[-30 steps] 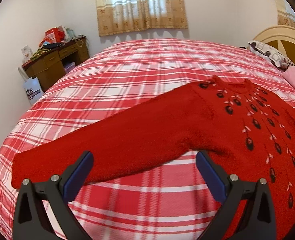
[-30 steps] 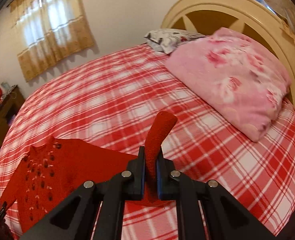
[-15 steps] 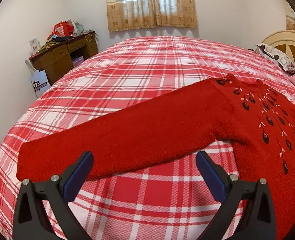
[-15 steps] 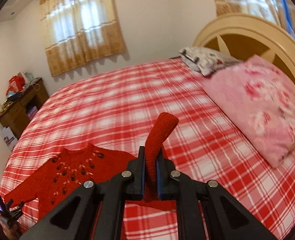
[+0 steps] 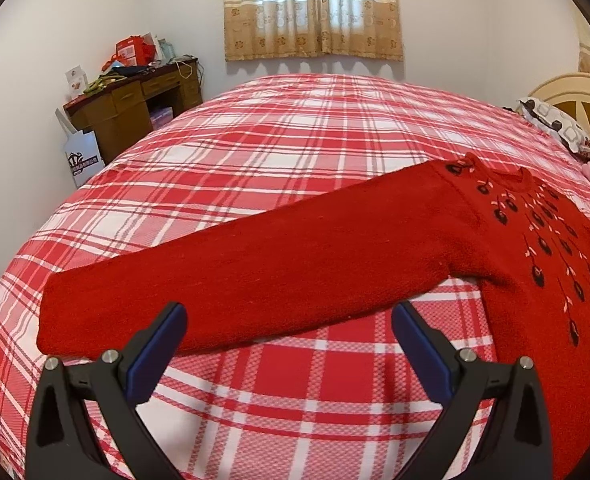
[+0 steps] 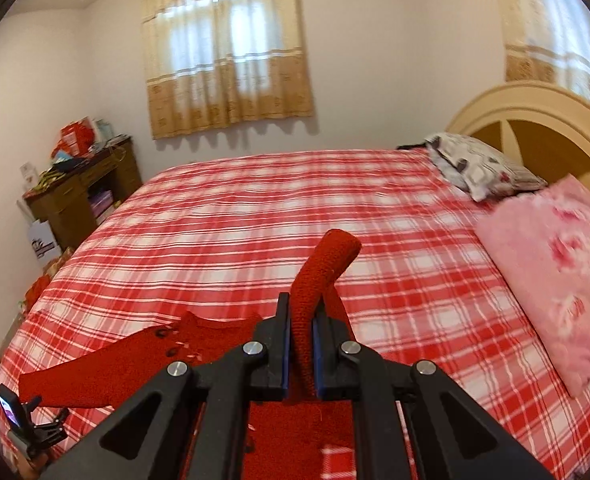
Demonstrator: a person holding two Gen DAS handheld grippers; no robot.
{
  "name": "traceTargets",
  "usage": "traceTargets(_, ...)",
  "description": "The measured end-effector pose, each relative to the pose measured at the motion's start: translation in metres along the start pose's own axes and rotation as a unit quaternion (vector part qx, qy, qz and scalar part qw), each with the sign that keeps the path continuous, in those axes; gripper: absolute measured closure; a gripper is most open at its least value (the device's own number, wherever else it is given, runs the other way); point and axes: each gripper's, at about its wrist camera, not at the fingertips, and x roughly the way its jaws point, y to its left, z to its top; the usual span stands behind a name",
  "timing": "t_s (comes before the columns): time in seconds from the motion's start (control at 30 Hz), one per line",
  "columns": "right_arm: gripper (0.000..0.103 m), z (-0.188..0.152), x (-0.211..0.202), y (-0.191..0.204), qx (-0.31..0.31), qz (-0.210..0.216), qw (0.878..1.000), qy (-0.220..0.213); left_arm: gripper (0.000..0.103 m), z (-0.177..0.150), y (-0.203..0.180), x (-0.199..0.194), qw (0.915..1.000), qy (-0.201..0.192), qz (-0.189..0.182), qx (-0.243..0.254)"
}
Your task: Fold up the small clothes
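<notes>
A small red knit sweater (image 5: 535, 248) with dark embroidered buds lies flat on the red plaid bed (image 5: 295, 140). Its one sleeve (image 5: 255, 272) stretches out to the left. My left gripper (image 5: 289, 332) is open and empty, hovering just in front of that sleeve. My right gripper (image 6: 299, 344) is shut on the other sleeve's cuff (image 6: 327, 264), which sticks up between the jaws. The sweater body (image 6: 135, 360) lies low and left of it in the right wrist view.
A pink floral pillow (image 6: 555, 280) and a grey patterned pillow (image 6: 479, 164) lie by the cream headboard (image 6: 535, 120) on the right. A cluttered wooden desk (image 5: 135, 108) stands beyond the bed's far left corner. Curtained windows are on the walls.
My right gripper has lifted and swung left with the cuff held in it. My left gripper has shifted left along the outstretched sleeve, staying open.
</notes>
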Motion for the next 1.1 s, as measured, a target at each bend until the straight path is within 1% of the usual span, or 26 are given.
traceTargets(0.17,0.095,0.003,0.022,0.043,-0.031,0.027,0.999,0.012,0.0,-0.003,0.007,0.002,1.0,0.003,-0.004,-0.008)
traceTargets(0.3,0.095,-0.005,0.046,0.079,-0.055,0.051,0.997,0.031,0.0,-0.005,0.011,0.002,0.9999,0.005,-0.003,-0.009)
traceTargets(0.37,0.095,-0.015,0.062,0.098,-0.064,0.063,0.995,0.045,0.0,-0.006,0.014,0.002,0.9999,0.006,-0.003,-0.012)
traceTargets(0.5,0.095,-0.046,0.101,0.139,-0.078,0.091,0.989,0.085,0.0,-0.009,0.018,0.003,0.9998,0.008,-0.003,-0.017)
traceTargets(0.53,0.095,-0.06,0.115,0.154,-0.085,0.097,0.987,0.098,0.0,-0.01,0.018,0.004,0.9998,0.01,-0.003,-0.018)
traceTargets(0.67,0.095,-0.104,0.156,0.189,-0.094,0.122,0.978,0.143,0.0,-0.011,0.016,0.004,0.9998,0.013,-0.003,-0.017)
traceTargets(0.77,0.094,-0.14,0.188,0.209,-0.093,0.182,0.96,0.189,0.0,-0.012,0.013,0.003,0.9998,0.016,-0.004,-0.013)
traceTargets(0.8,0.092,-0.148,0.193,0.212,-0.09,0.188,0.958,0.197,0.0,-0.013,0.01,0.003,0.9998,0.017,-0.005,-0.009)
traceTargets(0.83,0.077,-0.156,0.196,0.212,-0.086,0.196,0.955,0.207,0.0,-0.013,0.007,0.003,0.9998,0.018,-0.006,-0.005)
traceTargets(0.87,0.05,-0.161,0.194,0.21,-0.085,0.205,0.952,0.209,0.0,-0.013,0.005,0.002,0.9998,0.018,-0.008,-0.001)
traceTargets(0.9,0.04,-0.164,0.191,0.206,-0.081,0.219,0.95,0.206,0.0,-0.013,0.002,0.001,0.9998,0.018,-0.01,0.004)
traceTargets(0.93,0.038,-0.165,0.183,0.197,-0.073,0.236,0.949,0.197,0.0,-0.012,-0.001,-0.001,0.9997,0.018,-0.011,0.011)
traceTargets(0.97,0.038,-0.166,0.174,0.184,-0.064,0.243,0.949,0.191,0.0,-0.012,-0.003,-0.003,0.9997,0.016,-0.013,0.015)
traceTargets(1.07,0.038,-0.169,0.152,0.144,-0.057,0.214,0.958,0.182,0.0,-0.008,-0.008,-0.007,0.9995,0.009,-0.019,0.024)
traceTargets(1.1,0.038,-0.171,0.143,0.124,-0.053,0.194,0.963,0.178,0.0,-0.005,-0.011,-0.007,0.9994,0.009,-0.024,0.024)
